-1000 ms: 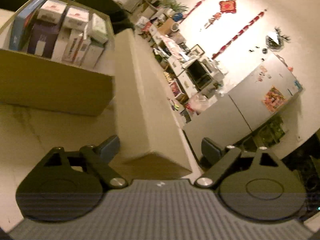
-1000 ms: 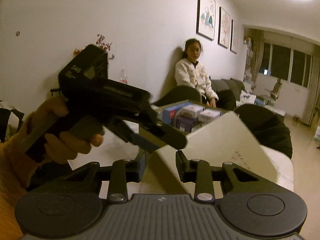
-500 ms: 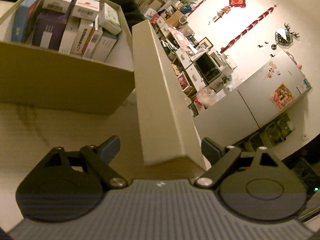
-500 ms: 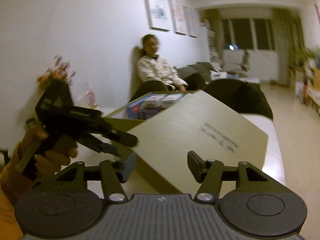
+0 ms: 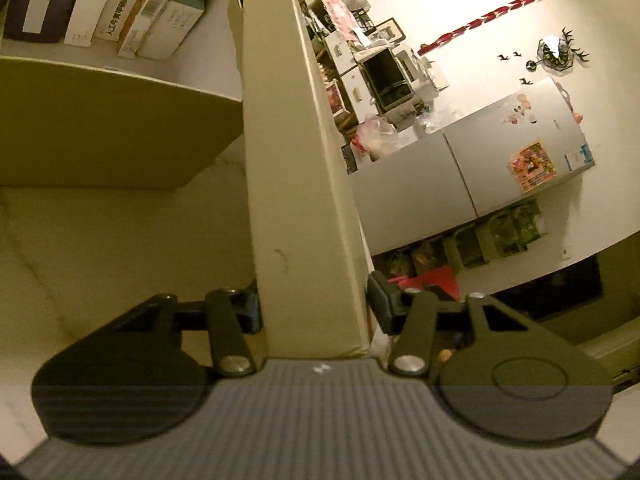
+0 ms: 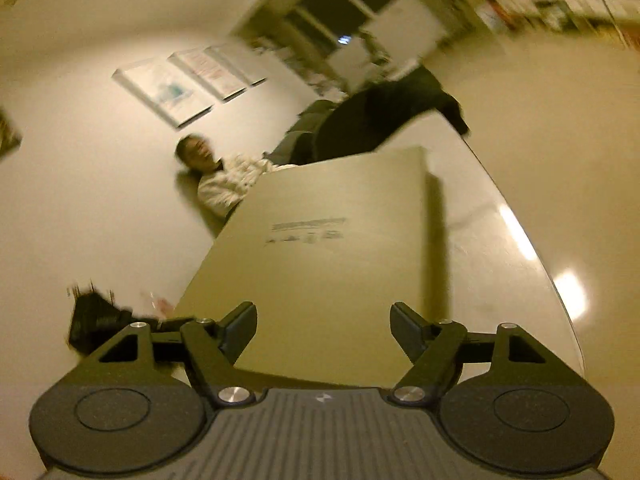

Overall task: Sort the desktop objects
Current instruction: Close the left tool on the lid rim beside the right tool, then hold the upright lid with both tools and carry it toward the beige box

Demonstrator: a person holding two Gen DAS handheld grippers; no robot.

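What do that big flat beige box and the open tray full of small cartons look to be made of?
The flat beige box looks like matte paperboard: crisp folded edges, scuff marks, small print on its face. The open storage tray seems to be thicker card, with dull, stiff, plain walls. Neither can be told for certain.

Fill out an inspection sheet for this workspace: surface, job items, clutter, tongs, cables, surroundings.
Surface: pale tabletop, glossy with light glare.
Job's things: flat beige box held on edge; open carton beside it, packed with small upright boxes.
Clutter: nothing seen on the bare table areas.
Tongs: left tongs closed on the flat box's narrow end; right tongs open, fingers spread over the box's printed face.
Cables: nothing seen.
Surroundings: grey fridge with stickers, crowded shelves, red wall decorations; seated person and framed pictures, blurred.
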